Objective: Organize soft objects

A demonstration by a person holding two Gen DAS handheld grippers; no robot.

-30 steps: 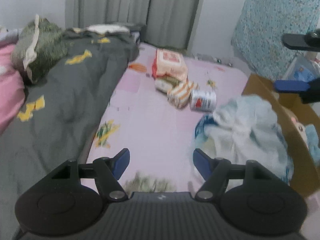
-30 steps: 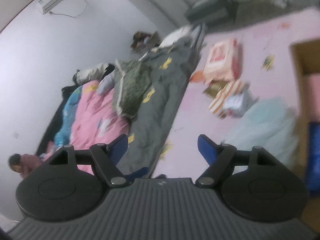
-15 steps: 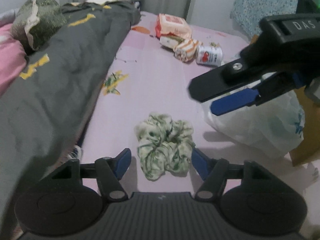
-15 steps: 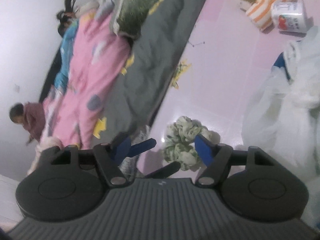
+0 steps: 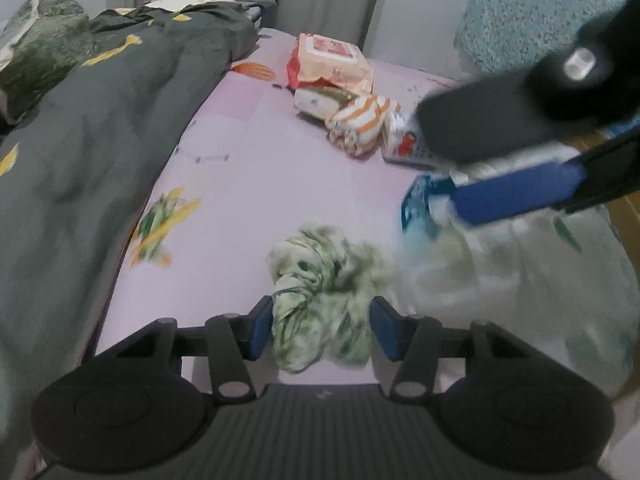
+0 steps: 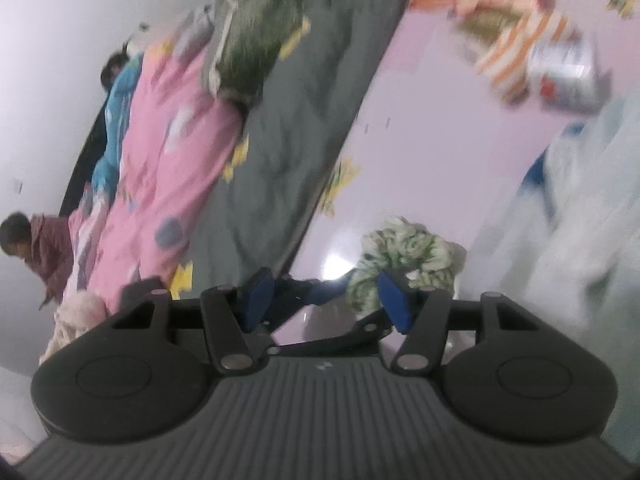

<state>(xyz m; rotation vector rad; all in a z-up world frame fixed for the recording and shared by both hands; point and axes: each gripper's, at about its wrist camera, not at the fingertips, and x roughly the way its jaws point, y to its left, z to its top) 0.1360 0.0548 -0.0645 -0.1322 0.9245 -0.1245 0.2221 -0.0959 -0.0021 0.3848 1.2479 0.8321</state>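
Note:
A crumpled green-and-white cloth (image 5: 320, 304) lies on the pink sheet (image 5: 256, 184). My left gripper (image 5: 322, 332) straddles it low over the sheet. Its jaws are closing, and the blue pads sit at the cloth's two sides without visibly squeezing it. In the left wrist view my right gripper (image 5: 448, 168) hangs blurred at the upper right, over a white plastic bag (image 5: 540, 264). Its jaws are closing too. The right wrist view shows the right gripper (image 6: 326, 300) with nothing between its pads. The cloth (image 6: 404, 252) lies just past its right finger, with the left gripper's fingers (image 6: 320, 294) underneath.
A dark grey quilt (image 5: 80, 152) runs along the left, with a pink quilt (image 6: 168, 152) beyond it. Further back on the sheet lie a wipes pack (image 5: 328, 60), a striped bundle (image 5: 360, 120) and a can (image 5: 404, 140). A person (image 6: 36, 252) stands by the bed's far side.
My left gripper dropped towards the green cloth, and its jaws narrowed around it. The right gripper swung in over the bag and the left gripper, with its jaws narrowing too.

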